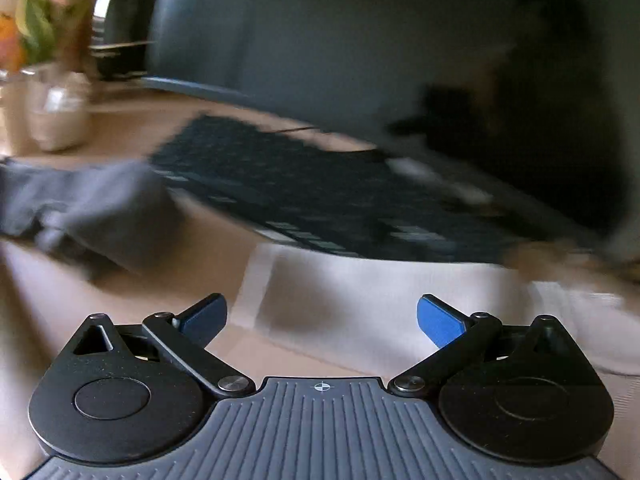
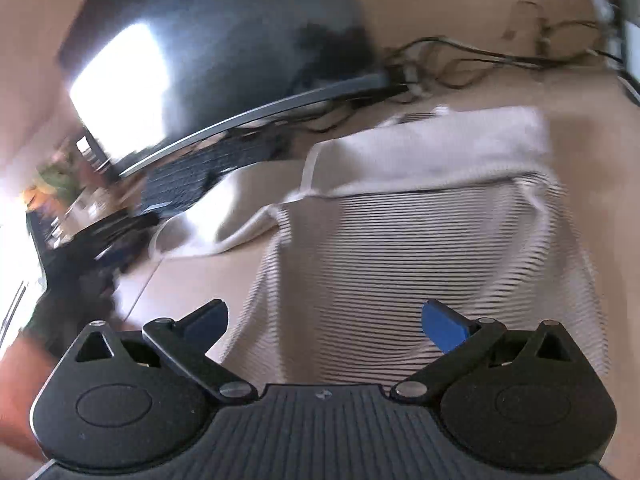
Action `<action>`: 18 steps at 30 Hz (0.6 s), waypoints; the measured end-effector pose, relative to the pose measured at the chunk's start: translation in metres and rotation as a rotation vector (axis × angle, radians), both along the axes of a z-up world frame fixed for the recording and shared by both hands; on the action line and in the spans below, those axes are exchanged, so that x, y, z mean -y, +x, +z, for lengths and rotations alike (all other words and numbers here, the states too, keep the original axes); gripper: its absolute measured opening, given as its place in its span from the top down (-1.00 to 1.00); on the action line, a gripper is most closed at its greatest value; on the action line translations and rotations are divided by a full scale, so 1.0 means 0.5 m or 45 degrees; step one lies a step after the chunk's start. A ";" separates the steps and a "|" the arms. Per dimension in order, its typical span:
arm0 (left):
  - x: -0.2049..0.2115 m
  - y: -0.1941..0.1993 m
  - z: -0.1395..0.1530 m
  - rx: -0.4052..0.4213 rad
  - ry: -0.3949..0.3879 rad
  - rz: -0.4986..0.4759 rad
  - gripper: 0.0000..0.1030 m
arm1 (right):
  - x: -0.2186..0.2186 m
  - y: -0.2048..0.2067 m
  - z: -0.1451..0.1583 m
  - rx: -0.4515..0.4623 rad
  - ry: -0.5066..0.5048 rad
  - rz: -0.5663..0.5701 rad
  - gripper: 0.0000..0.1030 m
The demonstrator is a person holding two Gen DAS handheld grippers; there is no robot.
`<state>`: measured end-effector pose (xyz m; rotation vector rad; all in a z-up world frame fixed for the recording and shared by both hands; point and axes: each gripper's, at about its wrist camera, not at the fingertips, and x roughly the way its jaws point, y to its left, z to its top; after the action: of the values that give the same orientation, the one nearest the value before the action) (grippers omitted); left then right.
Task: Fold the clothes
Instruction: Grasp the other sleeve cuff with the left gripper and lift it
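Currently both jaws wide, empty: right gripper (image 2: pixel 324 320) over white black-striped knit shirt (image 2: pixel 420 248) mid-frame, apparently lining up a fold; left gripper (image 1: pixel 322 318) hovers lower-centre.

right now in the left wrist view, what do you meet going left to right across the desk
flowers in a vase → grey cloth → dark keyboard → pale garment's far edge

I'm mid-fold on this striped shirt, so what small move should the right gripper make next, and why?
Probably lower the right gripper onto the striped shirt and close on its near edge: the jaws stand wide open and empty, with the cloth lying rumpled on the desk just ahead.
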<state>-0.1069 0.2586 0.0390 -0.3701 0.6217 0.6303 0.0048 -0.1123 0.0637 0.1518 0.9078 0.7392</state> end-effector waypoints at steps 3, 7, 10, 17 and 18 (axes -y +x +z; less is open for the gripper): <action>-0.026 0.025 -0.038 -0.078 0.007 0.068 -0.93 | -0.007 -0.003 0.017 0.033 0.000 0.029 -1.00; -0.021 0.040 -0.071 -0.139 0.057 0.129 -0.28 | 0.018 -0.010 0.022 0.065 -0.019 0.019 -1.00; -0.001 0.051 -0.076 -0.153 0.114 0.098 -0.19 | 0.045 -0.006 0.008 0.062 -0.011 -0.006 -1.00; 0.051 0.077 -0.001 -0.174 0.229 0.063 0.84 | 0.118 0.017 0.021 0.038 0.125 -0.051 -1.00; 0.063 0.079 0.021 -0.173 0.257 0.045 0.85 | 0.125 0.022 0.024 0.034 0.158 -0.051 -1.00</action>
<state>-0.0675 0.2274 0.0495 -0.1510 0.6752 0.7493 0.0157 -0.1747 0.0758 0.2686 0.8315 0.7587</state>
